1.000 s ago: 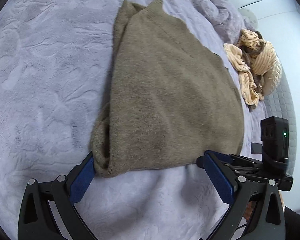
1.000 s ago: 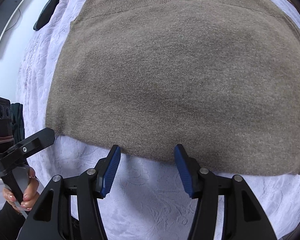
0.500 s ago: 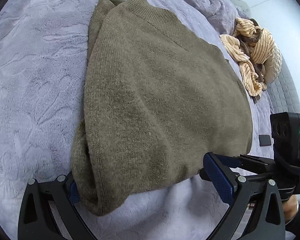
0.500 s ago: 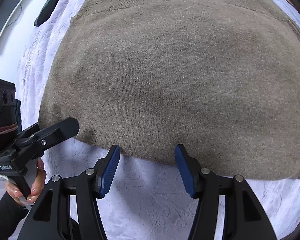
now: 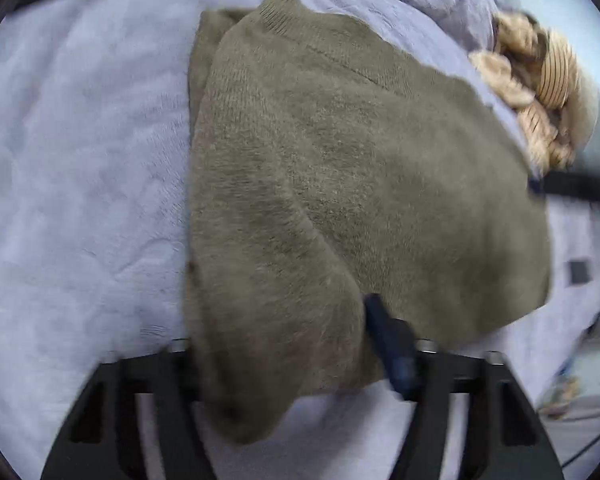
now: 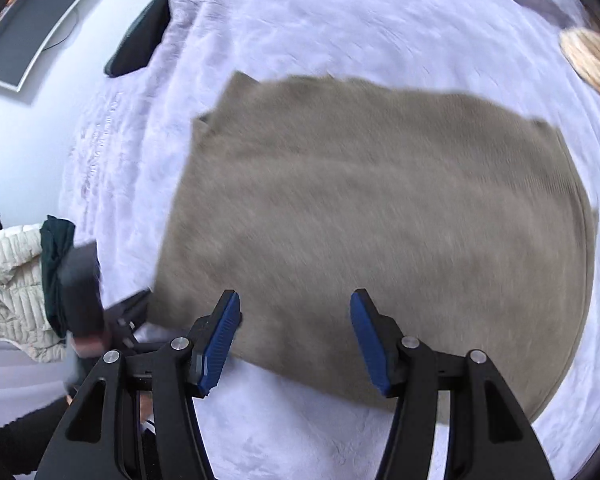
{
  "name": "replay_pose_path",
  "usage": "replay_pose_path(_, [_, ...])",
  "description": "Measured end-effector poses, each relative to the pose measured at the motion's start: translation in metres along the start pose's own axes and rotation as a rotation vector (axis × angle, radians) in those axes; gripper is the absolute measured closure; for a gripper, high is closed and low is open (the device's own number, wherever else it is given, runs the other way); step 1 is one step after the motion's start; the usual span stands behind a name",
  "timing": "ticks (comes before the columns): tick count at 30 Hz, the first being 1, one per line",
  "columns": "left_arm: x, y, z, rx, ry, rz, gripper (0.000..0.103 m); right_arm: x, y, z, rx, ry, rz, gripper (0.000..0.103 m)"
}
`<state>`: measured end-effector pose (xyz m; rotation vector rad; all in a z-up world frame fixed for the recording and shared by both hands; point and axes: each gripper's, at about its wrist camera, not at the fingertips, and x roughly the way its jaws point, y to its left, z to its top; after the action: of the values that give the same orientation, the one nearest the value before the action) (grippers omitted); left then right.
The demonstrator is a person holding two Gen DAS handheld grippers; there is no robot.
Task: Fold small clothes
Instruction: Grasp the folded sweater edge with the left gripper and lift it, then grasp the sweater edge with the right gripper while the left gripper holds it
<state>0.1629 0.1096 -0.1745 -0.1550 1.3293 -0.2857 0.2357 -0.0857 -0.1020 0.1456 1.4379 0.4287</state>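
A folded brown knit sweater lies on a lavender blanket. My left gripper is at its near left corner, jaws closing. The fabric is bunched between them and a ridge rises from the blue right pad. The left pad is hidden under the knit. In the right wrist view the sweater lies flat below my right gripper, which hangs open above the near edge with nothing between its fingers. The left gripper shows there as a blur at the sweater's left corner.
A heap of tan striped clothes sits at the far right of the bed. A small dark object lies on the blanket to the right. Off the bed's left side are a monitor, a black object and a cream quilted jacket.
The left jaws have drawn in around the sweater's near corner and gathered the fabric. The right gripper has risen and pulled back, so the whole sweater now shows beneath it.
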Motion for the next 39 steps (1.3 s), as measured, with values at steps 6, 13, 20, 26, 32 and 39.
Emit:
replay_pose_path(6, [-0.021, -0.045, -0.017, 0.219, -0.149, 0.199, 0.082, 0.013, 0.060, 0.062, -0.132, 0.145, 0.041, 0.036])
replay_pose_path(13, [-0.013, -0.084, -0.031, 0.379, -0.223, 0.352, 0.085, 0.086, 0.121, 0.093, -0.237, 0.434, -0.066, 0.025])
replay_pose_path(20, [-0.017, -0.089, -0.033, 0.394, -0.260, 0.361, 0.085, 0.143, 0.153, 0.090, -0.317, 0.617, -0.234, 0.025])
replay_pose_path(26, [-0.016, -0.094, -0.031, 0.421, -0.270, 0.378, 0.085, 0.170, 0.156, 0.073, -0.416, 0.693, -0.434, 0.056])
replay_pose_path(32, [-0.033, -0.113, -0.027, 0.461, -0.306, 0.353, 0.085, 0.124, 0.133, 0.074, -0.382, 0.565, -0.355, 0.085])
replay_pose_path(39, [-0.055, -0.154, -0.019, 0.539, -0.348, 0.307, 0.085, 0.036, 0.063, 0.068, -0.180, 0.392, -0.084, 0.085])
